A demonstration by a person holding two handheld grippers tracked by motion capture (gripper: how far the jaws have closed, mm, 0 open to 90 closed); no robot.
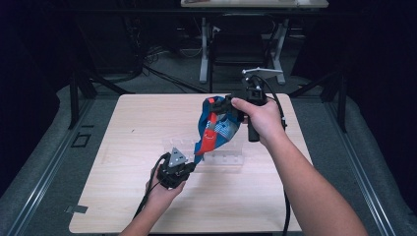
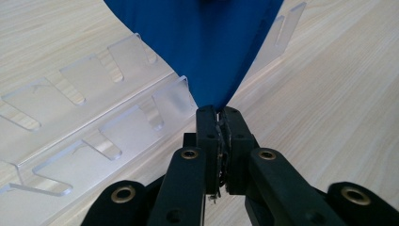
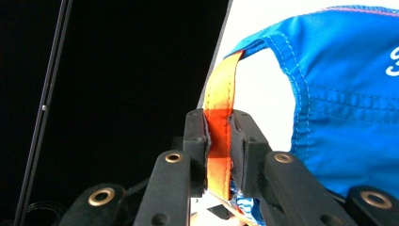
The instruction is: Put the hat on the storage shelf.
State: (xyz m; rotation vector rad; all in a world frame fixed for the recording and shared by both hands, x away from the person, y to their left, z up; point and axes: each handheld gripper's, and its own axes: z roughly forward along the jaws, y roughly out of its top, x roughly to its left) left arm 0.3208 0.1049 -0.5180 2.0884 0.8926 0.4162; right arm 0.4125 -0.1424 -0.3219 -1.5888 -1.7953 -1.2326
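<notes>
A light wooden table (image 1: pixel 147 196) carries a clear plastic rack (image 2: pixel 94 127) with rows of upright slotted tabs, lying flat near the table's centre; beyond the far edge stand a dark chair (image 1: pixel 239 44) and desk legs on a grey floor. The rack sits directly beneath the stretched blue bag (image 1: pixel 216 129), its tabs rising beside the fabric's lower corner. The bag is held aloft between both tools, clear of the tabletop: it is bright blue cloth with stitched seams, white lettering on one panel, and an orange-red strap (image 3: pixel 220 122) running along it. The left gripper (image 1: pixel 189 166), held low near the rack's front edge, has its jaws pressed together on the bottom tip of the blue cloth, which fans upward from the pinch in the left gripper view. The right gripper (image 1: pixel 227 104), raised higher over the far right of the table, has its jaws pinching the orange-red strap, which passes vertically between them and joins the bag's hem above. A cable (image 1: pixel 286 211) trails from the right hand (image 1: pixel 260 120) down past the table's near edge.
</notes>
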